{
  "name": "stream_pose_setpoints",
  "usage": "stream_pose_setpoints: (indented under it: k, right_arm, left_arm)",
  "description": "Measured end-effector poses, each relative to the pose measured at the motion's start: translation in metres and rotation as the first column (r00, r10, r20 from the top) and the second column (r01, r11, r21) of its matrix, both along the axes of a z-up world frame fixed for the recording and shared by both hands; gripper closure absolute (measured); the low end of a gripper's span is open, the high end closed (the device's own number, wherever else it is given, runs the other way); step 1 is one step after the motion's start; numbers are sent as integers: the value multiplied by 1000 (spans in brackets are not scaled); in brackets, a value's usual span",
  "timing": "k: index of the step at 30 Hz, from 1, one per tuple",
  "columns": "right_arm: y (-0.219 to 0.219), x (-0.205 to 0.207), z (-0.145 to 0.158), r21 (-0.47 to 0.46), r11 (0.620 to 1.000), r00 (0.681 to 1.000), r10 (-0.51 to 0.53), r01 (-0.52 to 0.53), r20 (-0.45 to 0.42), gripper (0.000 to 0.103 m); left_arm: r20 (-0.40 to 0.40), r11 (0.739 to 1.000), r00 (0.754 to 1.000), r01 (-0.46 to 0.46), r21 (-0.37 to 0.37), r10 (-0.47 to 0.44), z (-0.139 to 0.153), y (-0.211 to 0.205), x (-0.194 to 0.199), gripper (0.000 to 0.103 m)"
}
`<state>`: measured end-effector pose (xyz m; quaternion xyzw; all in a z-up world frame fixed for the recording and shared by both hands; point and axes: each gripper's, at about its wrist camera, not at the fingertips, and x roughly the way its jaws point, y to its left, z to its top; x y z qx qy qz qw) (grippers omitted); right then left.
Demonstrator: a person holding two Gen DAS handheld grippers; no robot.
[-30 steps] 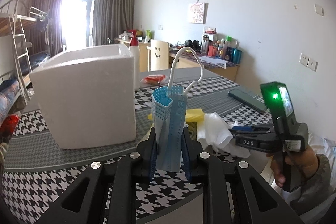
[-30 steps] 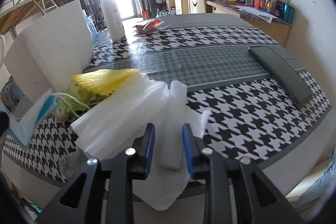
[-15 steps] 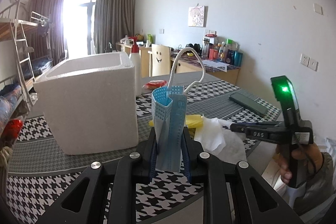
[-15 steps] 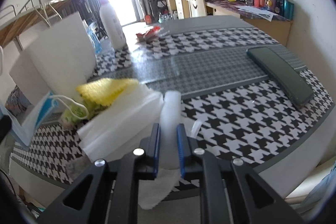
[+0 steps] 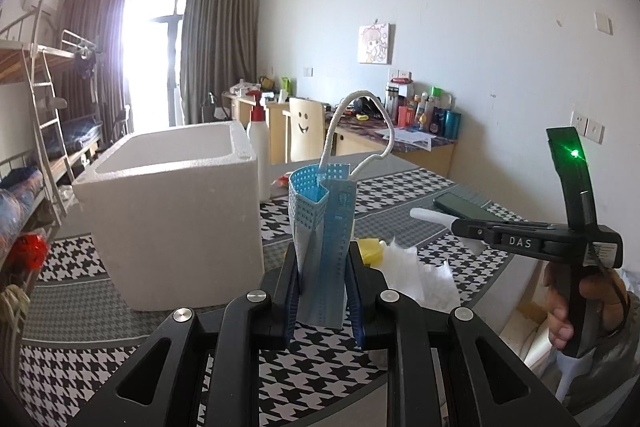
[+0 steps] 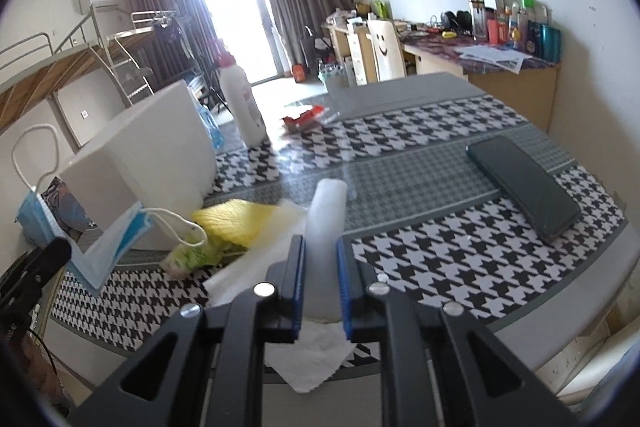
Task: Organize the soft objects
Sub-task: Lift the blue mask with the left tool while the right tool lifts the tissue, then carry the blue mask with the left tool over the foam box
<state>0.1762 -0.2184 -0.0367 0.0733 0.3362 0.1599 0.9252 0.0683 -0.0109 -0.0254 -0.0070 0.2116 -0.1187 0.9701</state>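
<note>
Two tongs, both loaded — left tongs [image 5: 322, 297] clamp a blue face mask [image 5: 322, 227] upright, right tongs [image 6: 320, 281] pinch a white foam strip [image 6: 325, 223] — presumably for the foam box [image 5: 172, 211] ahead-left of both.

A dark phone [image 6: 524, 183] lies flat on the houndstooth-covered bench [image 6: 460, 243]. Beyond it, toward the window, a white bottle with a red cap [image 6: 240, 99] stands upright, with a red packet [image 6: 302, 117] lying just beside the bottle. A smiley-face chair [image 6: 384, 53] stands past the bench's far edge.
</note>
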Motion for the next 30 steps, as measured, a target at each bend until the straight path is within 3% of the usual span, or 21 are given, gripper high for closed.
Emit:
stream_pose_setpoints:
  k: [30]
  right_arm:
    - [12, -12, 55, 29, 996, 983, 77, -83, 169, 85]
  left_arm:
    - [93, 1000, 996, -5, 4, 4, 55, -1, 26, 81]
